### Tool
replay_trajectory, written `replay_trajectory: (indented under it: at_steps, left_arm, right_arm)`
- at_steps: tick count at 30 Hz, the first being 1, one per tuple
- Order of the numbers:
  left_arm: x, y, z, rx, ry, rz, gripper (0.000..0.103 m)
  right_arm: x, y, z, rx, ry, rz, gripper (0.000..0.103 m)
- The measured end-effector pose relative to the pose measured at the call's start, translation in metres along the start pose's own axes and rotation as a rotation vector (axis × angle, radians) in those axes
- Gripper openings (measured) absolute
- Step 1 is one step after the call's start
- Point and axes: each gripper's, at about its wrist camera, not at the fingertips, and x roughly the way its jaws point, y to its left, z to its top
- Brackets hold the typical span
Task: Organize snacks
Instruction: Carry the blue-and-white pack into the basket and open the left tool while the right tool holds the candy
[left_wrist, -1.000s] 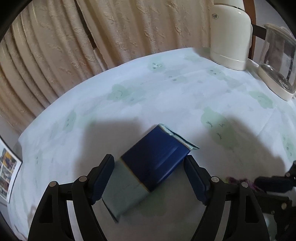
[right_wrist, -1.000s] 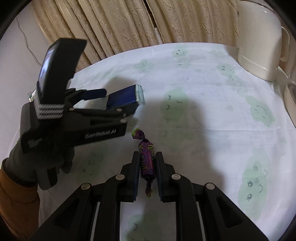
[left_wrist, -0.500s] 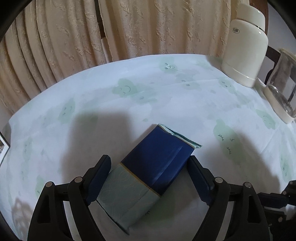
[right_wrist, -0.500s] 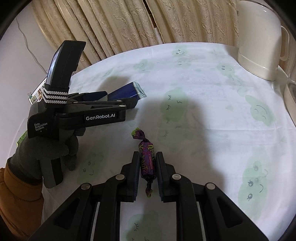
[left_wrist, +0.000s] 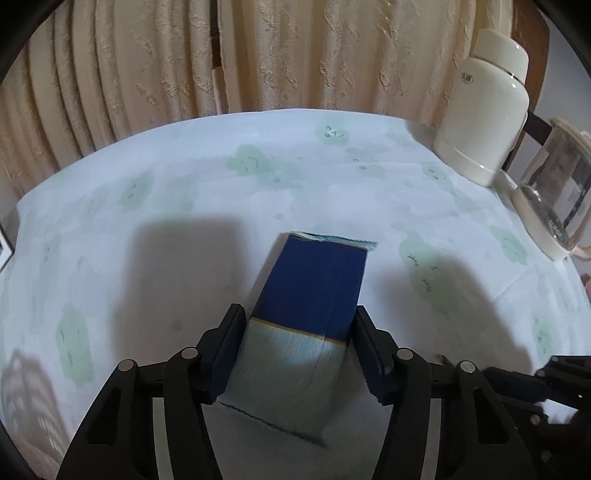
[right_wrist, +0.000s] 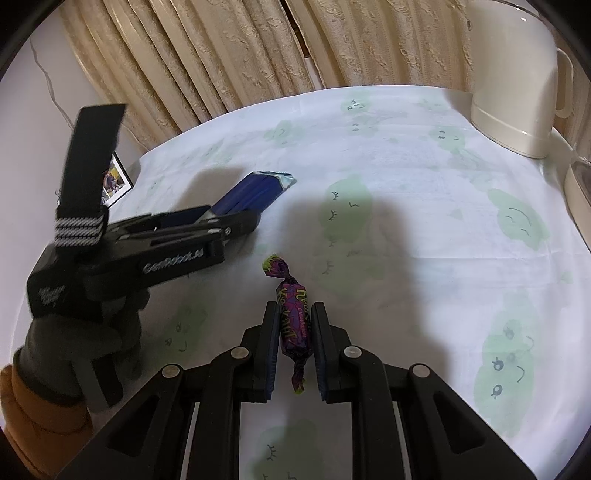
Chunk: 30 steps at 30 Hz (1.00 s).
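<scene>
The left gripper (left_wrist: 297, 347) clamps a dark blue snack packet (left_wrist: 310, 295) by its pale lower half, lifted off the tablecloth (left_wrist: 184, 177), probably for carrying elsewhere. To its right, the right gripper (right_wrist: 294, 349) pinches a purple wrapped candy (right_wrist: 291, 317) around its middle, twisted ends free; whether it touches the cloth is unclear.

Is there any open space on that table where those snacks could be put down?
Yes. The tablecloth lies bare across the middle, between the blue packet in the left gripper and the white kettle at the far right. It is tighter near the purple candy in the right gripper, where both grippers meet.
</scene>
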Motion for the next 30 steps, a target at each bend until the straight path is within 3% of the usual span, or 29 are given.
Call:
replay_trajectory:
  at_steps: [5, 11, 17, 25, 30]
  left_arm:
    - [-0.013, -0.003, -0.013, -0.051, -0.023, -0.010, 0.054]
    - [-0.027, -0.019, -0.028, -0.002, -0.081, 0.113, 0.051]
    - [-0.042, -0.027, -0.038, 0.021, -0.125, 0.172, 0.051]
    - [-0.047, -0.027, -0.042, 0.007, -0.128, 0.151, 0.051]
    - [-0.048, -0.024, -0.043, -0.023, -0.134, 0.150, 0.051]
  right_arm:
    - [0.000, -0.002, 0.002, 0.007, -0.006, 0.002, 0.017]
    - [-0.001, -0.003, 0.003, 0.009, -0.011, 0.003, 0.017]
    - [0.000, -0.004, 0.002, 0.010, -0.013, 0.004, 0.017]
    - [0.002, -0.005, -0.001, 0.022, -0.003, 0.035, 0.027]
    - [0.003, 0.005, -0.004, -0.040, -0.013, 0.000, 0.032]
